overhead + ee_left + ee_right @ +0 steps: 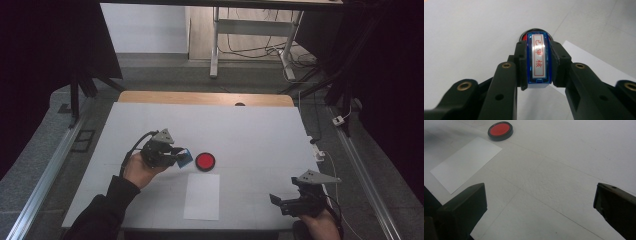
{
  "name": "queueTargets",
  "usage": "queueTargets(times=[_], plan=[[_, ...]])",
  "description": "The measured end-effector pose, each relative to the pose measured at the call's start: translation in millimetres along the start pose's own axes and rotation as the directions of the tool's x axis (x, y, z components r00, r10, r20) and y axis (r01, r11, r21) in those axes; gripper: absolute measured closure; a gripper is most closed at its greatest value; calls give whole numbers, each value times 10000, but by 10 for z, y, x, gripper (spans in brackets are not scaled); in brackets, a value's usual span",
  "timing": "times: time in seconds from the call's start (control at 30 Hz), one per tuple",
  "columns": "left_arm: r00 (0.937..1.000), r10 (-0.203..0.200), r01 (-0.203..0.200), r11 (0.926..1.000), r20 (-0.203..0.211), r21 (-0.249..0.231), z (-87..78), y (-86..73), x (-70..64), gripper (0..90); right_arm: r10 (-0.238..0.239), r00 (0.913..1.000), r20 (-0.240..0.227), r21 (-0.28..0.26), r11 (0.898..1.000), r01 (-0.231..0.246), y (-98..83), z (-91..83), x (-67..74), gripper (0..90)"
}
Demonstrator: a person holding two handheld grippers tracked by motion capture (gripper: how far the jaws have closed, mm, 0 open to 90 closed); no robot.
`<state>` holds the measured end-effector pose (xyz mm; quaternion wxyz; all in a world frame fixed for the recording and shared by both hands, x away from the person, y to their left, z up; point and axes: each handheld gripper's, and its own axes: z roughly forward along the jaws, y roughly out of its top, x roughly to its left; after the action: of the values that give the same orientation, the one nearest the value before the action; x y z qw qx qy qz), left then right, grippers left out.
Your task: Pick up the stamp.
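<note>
My left tool [176,156] clamps the blue stamp [538,60] beside the red ink pad [205,161], right tool [281,199] agape – a tilted press onto the paper [202,196] could smudge.

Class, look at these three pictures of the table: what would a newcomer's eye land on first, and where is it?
The red ink pad in its black case stands out mid-table, just beyond the white sheet of paper. Right beside it, the left gripper is shut on a blue stamp with red characters on its white label. The right gripper waits open near the table's right front corner.
</note>
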<state>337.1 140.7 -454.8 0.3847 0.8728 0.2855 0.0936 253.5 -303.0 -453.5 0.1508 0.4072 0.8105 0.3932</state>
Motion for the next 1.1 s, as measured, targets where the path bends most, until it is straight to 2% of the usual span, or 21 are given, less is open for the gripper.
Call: queueTargets(times=[0.13, 0.17, 0.47, 0.7, 0.97, 1.03, 1.1], plan=[[9997, 170, -168, 9998, 189, -71, -5, 12, -55, 704, -6, 10000, -5, -7, 10000, 6, 0, -1, 1, 0], [9991, 262, -259, 9996, 347, -107, -1, 19, -84, 704, -9, 10000, -7, -8, 10000, 9, 0, -1, 0, 0], [9965, 620, -602, 9976, 560, -329, 22, 35, -225, 704, -36, 10000, -10, -12, 10000, 36, -1, -1, 1, 0], [9905, 985, -947, 9945, 956, -438, 25, 66, -334, 704, -59, 10000, -17, -9, 10000, 59, -1, -1, 4, 0], [9847, 1112, -1047, 9930, 1339, -544, 10, 88, -408, 704, -53, 10000, -21, -31, 10000, 53, -1, -4, 4, 0], [9803, 1152, -1050, 9920, 1603, -707, -1, 93, -429, 704, -55, 10000, -22, -28, 10000, 54, -1, -3, 4, 0], [9782, 1208, -1092, 9911, 1688, -763, -11, 99, -447, 703, -59, 10000, -21, -30, 10000, 59, -1, -3, 4, 0]])
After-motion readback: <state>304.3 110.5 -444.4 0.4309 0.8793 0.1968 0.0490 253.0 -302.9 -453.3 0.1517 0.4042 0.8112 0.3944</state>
